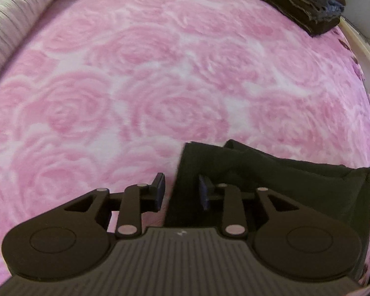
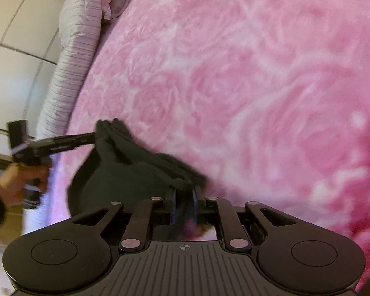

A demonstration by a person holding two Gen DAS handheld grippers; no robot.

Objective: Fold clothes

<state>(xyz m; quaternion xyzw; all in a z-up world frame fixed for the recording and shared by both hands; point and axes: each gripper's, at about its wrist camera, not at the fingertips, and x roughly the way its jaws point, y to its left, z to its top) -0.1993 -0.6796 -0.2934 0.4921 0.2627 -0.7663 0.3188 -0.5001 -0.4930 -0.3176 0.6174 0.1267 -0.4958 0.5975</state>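
A black garment (image 1: 271, 180) hangs bunched just above a pink rose-patterned blanket (image 1: 160, 74). In the left wrist view my left gripper (image 1: 182, 190) stands open. The cloth's edge passes between its jaws and lies against the right finger (image 1: 204, 192), with a strip of pink showing beside the left finger (image 1: 160, 187). In the right wrist view my right gripper (image 2: 184, 199) is shut on a thick fold of the black garment (image 2: 125, 170). From there the cloth sags and rises left to the tip of the other tool (image 2: 61, 141), which a hand (image 2: 19, 180) holds.
A stack of folded dark clothes (image 1: 301, 2) sits at the blanket's far right corner, next to pale furniture (image 1: 362, 56). A pale ribbed bolster (image 1: 9, 24) lines the far left edge. The bolster (image 2: 71, 61) runs along a white panelled wall (image 2: 12, 61).
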